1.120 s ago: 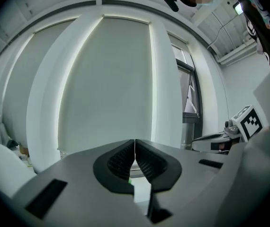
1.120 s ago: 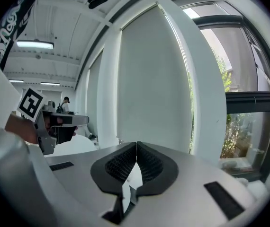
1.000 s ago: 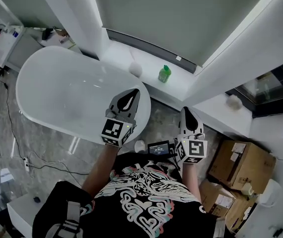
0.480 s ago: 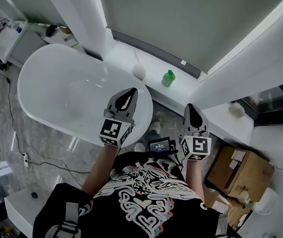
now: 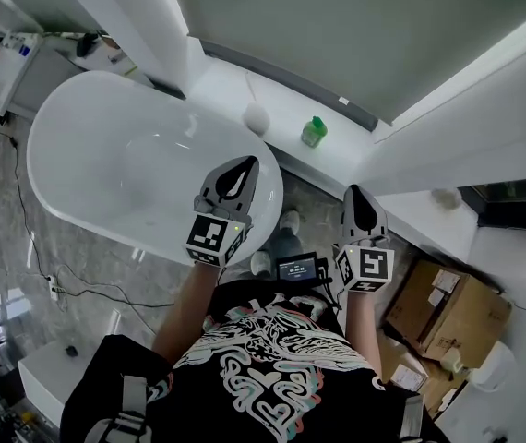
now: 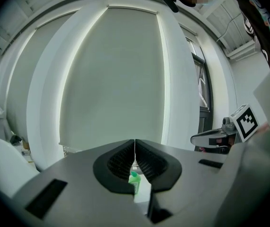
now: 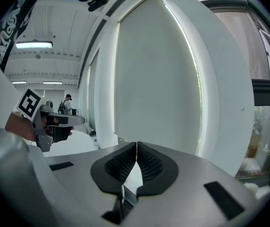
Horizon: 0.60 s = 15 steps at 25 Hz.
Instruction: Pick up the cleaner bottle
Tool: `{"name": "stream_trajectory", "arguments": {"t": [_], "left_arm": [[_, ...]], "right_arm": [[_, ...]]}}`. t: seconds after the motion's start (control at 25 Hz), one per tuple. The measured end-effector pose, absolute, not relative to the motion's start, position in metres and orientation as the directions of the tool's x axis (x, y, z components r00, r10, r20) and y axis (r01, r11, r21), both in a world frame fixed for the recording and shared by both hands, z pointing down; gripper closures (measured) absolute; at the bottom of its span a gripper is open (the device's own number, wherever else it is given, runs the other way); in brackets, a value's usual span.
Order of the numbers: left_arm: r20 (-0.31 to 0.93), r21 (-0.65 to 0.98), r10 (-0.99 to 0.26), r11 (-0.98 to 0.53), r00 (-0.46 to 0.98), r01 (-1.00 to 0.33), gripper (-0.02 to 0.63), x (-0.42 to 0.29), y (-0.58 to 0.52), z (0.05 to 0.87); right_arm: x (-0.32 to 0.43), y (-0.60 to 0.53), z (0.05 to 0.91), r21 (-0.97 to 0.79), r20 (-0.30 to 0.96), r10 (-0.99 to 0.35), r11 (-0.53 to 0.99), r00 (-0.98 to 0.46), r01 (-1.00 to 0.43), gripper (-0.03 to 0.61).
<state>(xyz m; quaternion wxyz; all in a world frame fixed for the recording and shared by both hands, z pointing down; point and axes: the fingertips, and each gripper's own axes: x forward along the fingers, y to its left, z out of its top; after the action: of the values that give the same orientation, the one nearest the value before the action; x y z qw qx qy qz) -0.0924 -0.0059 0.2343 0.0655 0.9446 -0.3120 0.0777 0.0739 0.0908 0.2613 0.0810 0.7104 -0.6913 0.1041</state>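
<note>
A small green cleaner bottle (image 5: 314, 131) stands upright on the white window ledge (image 5: 355, 160) beyond the bathtub. It also shows far off, low between the jaws, as the green bottle (image 6: 134, 180) in the left gripper view. My left gripper (image 5: 242, 167) hovers over the tub's near rim, shut and empty, well short of the bottle. My right gripper (image 5: 356, 195) hangs to the right above the floor, also shut with nothing in it. In the gripper views the left gripper (image 6: 134, 142) and right gripper (image 7: 136, 144) both show tips that meet.
A white oval bathtub (image 5: 88, 137) fills the left. A white round object (image 5: 257, 116) sits on the ledge left of the bottle. Cardboard boxes (image 5: 448, 307) stand at the right. A cable (image 5: 23, 238) runs over the marble floor.
Both grippers have shifted a little toward the ledge, and the view has swung so the bottle sits nearer the centre top. Both stay shut.
</note>
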Motion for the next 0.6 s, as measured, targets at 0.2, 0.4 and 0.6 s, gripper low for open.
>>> {"name": "stream_trajectory", "arguments": {"t": [0.2, 0.4, 0.6], "left_arm": [[0.218, 0.086, -0.571, -0.797, 0.791, -0.599, 0.595, -0.076, -0.023, 0.258], [0.250, 0.093, -0.557, -0.800, 0.792, -0.592, 0.595, -0.060, -0.038, 0.279], [0.275, 0.082, -0.538, -0.813, 0.797, -0.576, 0.595, -0.040, -0.054, 0.299]], "right_arm": [[0.088, 0.075, 0.287, -0.055, 0.290, -0.957, -0.023, 0.006, -0.998, 0.551], [0.103, 0.056, 0.313, -0.050, 0.325, -0.946, -0.013, -0.004, -0.999, 0.551], [0.121, 0.036, 0.335, -0.064, 0.338, -0.941, -0.012, -0.011, -0.998, 0.551]]}}
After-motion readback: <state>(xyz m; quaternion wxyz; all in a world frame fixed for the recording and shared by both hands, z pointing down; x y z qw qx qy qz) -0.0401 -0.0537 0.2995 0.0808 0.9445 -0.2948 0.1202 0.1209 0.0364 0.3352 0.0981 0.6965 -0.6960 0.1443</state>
